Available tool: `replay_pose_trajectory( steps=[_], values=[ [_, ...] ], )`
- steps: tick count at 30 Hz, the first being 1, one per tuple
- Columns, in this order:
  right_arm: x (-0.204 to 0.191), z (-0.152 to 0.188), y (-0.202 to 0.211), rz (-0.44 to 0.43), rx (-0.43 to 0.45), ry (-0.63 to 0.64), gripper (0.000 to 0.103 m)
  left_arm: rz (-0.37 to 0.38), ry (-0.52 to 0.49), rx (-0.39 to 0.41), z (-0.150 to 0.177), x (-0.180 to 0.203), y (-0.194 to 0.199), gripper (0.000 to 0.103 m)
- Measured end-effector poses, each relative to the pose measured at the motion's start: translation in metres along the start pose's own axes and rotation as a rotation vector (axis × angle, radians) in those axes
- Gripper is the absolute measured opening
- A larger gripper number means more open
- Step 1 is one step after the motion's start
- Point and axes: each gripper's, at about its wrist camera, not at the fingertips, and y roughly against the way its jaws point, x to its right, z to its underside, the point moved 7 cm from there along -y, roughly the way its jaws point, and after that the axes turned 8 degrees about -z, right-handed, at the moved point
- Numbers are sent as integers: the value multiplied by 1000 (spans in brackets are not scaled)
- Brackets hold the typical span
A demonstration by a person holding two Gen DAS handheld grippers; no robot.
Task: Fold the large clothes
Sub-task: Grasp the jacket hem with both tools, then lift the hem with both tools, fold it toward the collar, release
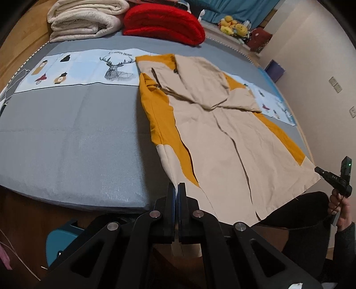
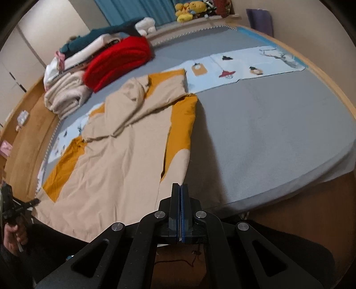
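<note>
Left wrist view first: I'm looking down along the left gripper (image 1: pixel 177 189), and its jaws are sitting pressed fully together. A strip of beige cloth is showing just below the closed fingers, so they're pinching the near hem of the garment (image 1: pixel 222 137). That beige and mustard garment is lying spread on the grey mattress (image 1: pixel 73 133), sleeves crossed over its chest, hem hanging past the near edge. Behind it a printed cloth strip (image 1: pixel 89 66) is running across the bed, with the garment's top lying over it. Further back, a red blanket (image 1: pixel 164 24) and a cream blanket (image 1: pixel 86 20) are sitting folded, well clear. Yellow plush toys (image 1: pixel 233 25) are crowding the far ledge. On the right, a hand (image 1: pixel 340 211) is gripping the other tool beyond the hem corner.

Right wrist view now: the right gripper (image 2: pixel 179 191) is showing its jaws closed tight too, at the garment's near corner; whether cloth is caught between them I cannot tell. The garment (image 2: pixel 115 160) is filling the left half of the mattress (image 2: pixel 267 137). The blankets are stacking up at far left, touching nothing. The other hand (image 2: pixel 13 235) is showing at the left edge.
</note>
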Motion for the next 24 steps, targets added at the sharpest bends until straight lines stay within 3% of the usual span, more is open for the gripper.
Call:
replay_pose_trajectory(
  steps=[8, 12, 17, 24],
  values=[
    [3, 3, 66, -87, 71, -64, 0, 70, -19, -14, 18, 5, 41, 0],
    [-5, -4, 77, -117, 102, -62, 0, 112, 39, -11, 4, -3, 38, 0],
    [-10, -45, 35, -109, 113, -32, 0, 105, 95, 2, -40, -13, 1, 0],
    [0, -146, -53, -74, 133, -26, 0, 78, 189, 49, -139, -35, -74, 0]
  ],
)
